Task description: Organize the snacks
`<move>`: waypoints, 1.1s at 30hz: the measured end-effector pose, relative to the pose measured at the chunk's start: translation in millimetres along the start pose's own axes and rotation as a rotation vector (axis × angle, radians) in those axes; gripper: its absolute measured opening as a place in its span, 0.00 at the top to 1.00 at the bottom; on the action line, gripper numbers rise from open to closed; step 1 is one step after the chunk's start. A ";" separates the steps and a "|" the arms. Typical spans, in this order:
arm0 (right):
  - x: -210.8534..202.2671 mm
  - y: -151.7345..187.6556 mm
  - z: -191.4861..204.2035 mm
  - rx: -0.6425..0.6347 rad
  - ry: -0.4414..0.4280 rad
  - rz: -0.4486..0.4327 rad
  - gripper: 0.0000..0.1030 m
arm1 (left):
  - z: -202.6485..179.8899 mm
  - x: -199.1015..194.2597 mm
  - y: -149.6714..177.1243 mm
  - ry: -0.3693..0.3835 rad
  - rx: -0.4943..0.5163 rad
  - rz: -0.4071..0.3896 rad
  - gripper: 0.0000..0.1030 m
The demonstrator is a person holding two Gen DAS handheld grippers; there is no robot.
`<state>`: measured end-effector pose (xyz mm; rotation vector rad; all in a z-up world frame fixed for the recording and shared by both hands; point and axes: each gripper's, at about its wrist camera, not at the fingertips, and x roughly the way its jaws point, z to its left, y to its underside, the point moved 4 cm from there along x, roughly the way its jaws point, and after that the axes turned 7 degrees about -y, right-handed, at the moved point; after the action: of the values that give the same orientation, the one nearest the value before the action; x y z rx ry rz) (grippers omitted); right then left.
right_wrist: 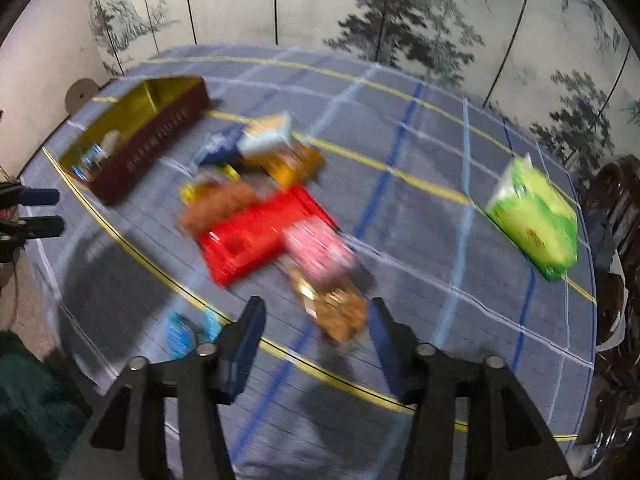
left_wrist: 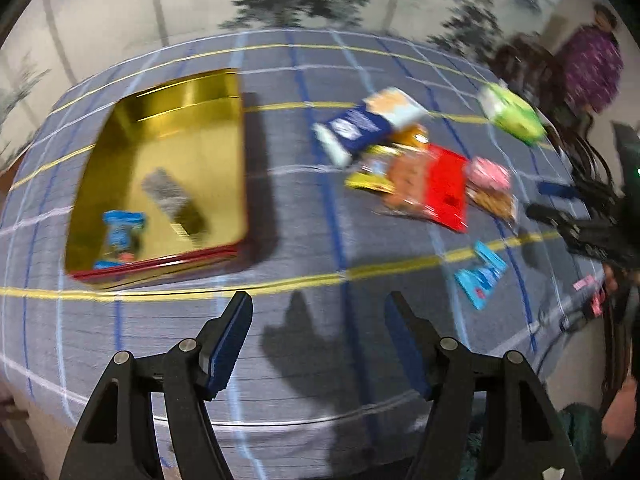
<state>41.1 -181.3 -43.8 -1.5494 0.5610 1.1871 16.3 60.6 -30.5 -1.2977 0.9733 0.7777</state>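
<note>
An open gold tin (left_wrist: 160, 152) with red sides lies on the left of the table, holding a blue packet (left_wrist: 120, 232) and a dark bar (left_wrist: 172, 200). To its right is a pile of snacks: a blue-and-white packet (left_wrist: 360, 124), a red packet (left_wrist: 444, 188) and a pink packet (left_wrist: 490, 174). A green packet (left_wrist: 512, 114) and a light-blue packet (left_wrist: 480, 276) lie apart. My left gripper (left_wrist: 320, 320) hangs open and empty over bare cloth. My right gripper (right_wrist: 318, 324) is open above a clear biscuit packet (right_wrist: 340, 312), its pads not touching it. The tin (right_wrist: 160, 136) is far left in the right wrist view.
The round table (right_wrist: 440, 160) wears a grey-blue checked cloth. A folding screen (right_wrist: 400, 20) painted with trees stands behind it. A person in purple (left_wrist: 592, 68) is at the back right. A dark chair (right_wrist: 616, 220) stands at the table's right edge.
</note>
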 end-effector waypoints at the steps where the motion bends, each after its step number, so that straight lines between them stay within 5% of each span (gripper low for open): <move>1: 1.1 5.1 -4.2 -0.008 0.001 0.001 0.46 | -9.3 1.4 1.0 0.003 0.029 -0.001 0.37; 12: 41.5 -0.3 -8.1 -0.197 -0.074 0.043 0.42 | -70.9 17.9 5.9 0.073 0.188 0.020 0.35; 20: 56.4 1.3 -13.9 -0.131 -0.132 0.031 0.42 | -104.0 22.9 0.0 0.155 0.290 -0.019 0.31; 24: 60.2 7.2 -10.1 -0.135 -0.124 0.031 0.54 | -114.7 29.2 -3.8 0.180 0.316 -0.027 0.31; 33: 50.2 13.6 -9.5 -0.013 -0.135 0.055 0.58 | -137.7 38.3 -7.4 0.228 0.394 -0.024 0.31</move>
<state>53.5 -183.6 -95.1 -1.4605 0.5104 1.3291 18.8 -78.8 -62.6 -1.0627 1.2209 0.3958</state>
